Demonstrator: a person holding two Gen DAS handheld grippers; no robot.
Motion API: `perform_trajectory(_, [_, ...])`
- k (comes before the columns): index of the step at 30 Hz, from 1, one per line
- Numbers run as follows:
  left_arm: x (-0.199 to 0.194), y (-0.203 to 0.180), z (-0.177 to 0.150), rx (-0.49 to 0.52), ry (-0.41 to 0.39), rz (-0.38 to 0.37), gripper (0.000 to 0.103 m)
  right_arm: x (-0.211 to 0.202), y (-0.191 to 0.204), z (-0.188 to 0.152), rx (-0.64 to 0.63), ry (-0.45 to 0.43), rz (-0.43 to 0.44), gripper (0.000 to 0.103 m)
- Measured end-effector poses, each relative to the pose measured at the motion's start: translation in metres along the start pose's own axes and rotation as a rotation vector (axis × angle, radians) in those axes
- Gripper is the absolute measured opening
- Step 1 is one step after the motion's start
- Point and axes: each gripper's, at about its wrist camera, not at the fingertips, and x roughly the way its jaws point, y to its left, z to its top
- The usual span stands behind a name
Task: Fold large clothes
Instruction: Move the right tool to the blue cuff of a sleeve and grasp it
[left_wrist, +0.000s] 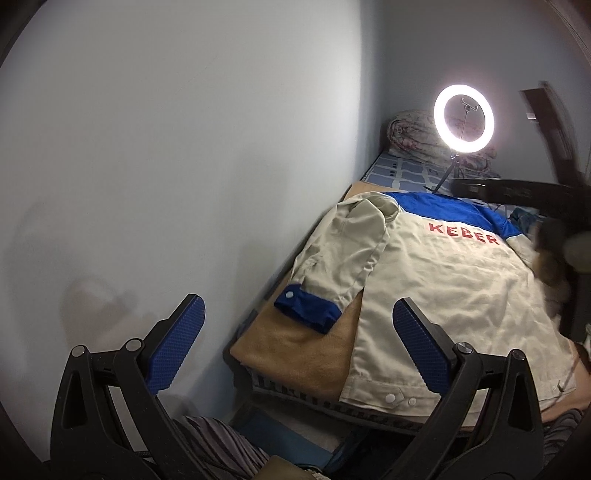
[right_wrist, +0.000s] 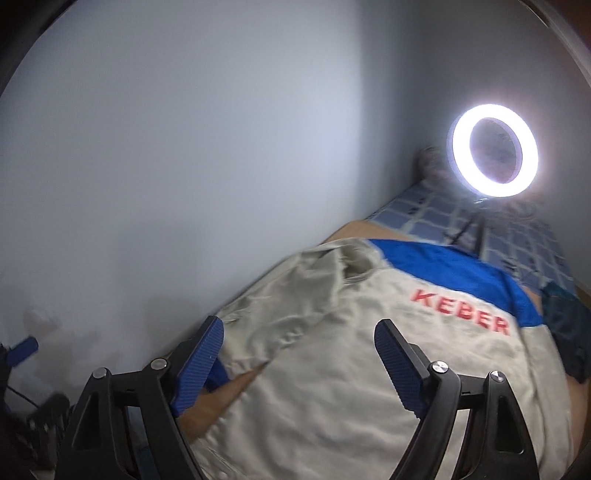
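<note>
Beyond both grippers' spread fingers (right_wrist: 399, 365) lies the jacket (left_wrist: 436, 280)

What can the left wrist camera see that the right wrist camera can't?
Only the left wrist view shows the sleeve's blue cuff with its snap, the white snaps on the hem, and a rolled quilt.

Only the right wrist view shows the other gripper's blue finger at the left edge.

Both show the beige jacket lettered KEBER, the ring light, the grey wall, and open, empty jaws.
</note>
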Motion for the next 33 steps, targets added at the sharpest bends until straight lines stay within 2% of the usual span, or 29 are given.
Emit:
perform_trajectory(3, [0.000,0.011,-0.012,-0.014,0.029,-0.007,0.102,0.031,0.016,0.004,-0.031,0.063,0.066,0.080])
perform_trajectory(6, [-0.001,0.020,-0.025,-0.006,0.061,-0.011,0.096,0.066,0.032,0.004,-0.060,0.144,0.137,0.076])
perform_trajectory(12, [0.000,0.033,-0.041,-0.028,0.119,-0.025,0.088,0.145,0.074,-0.012,-0.090,0.322,0.263,0.064])
perform_trajectory(18, [0.001,0.042,-0.048,-0.048,0.147,-0.028,0.083,0.194,0.117,-0.044,-0.129,0.421,0.311,0.062])
perform_trajectory(23, [-0.001,0.052,-0.050,-0.068,0.156,-0.025,0.083,0.222,0.151,-0.071,-0.247,0.468,0.289,0.062])
perform_trajectory(29, [0.006,0.050,-0.052,-0.071,0.172,-0.021,0.083,0.252,0.168,-0.105,-0.374,0.517,0.169,0.067])
perform_trajectory(32, [0.009,0.049,-0.050,-0.067,0.174,-0.020,0.083,0.257,0.170,-0.116,-0.421,0.506,0.135,0.065])
perform_trajectory(33, [0.009,0.047,-0.051,-0.068,0.172,-0.021,0.083,0.256,0.170,-0.116,-0.421,0.497,0.137,0.060])
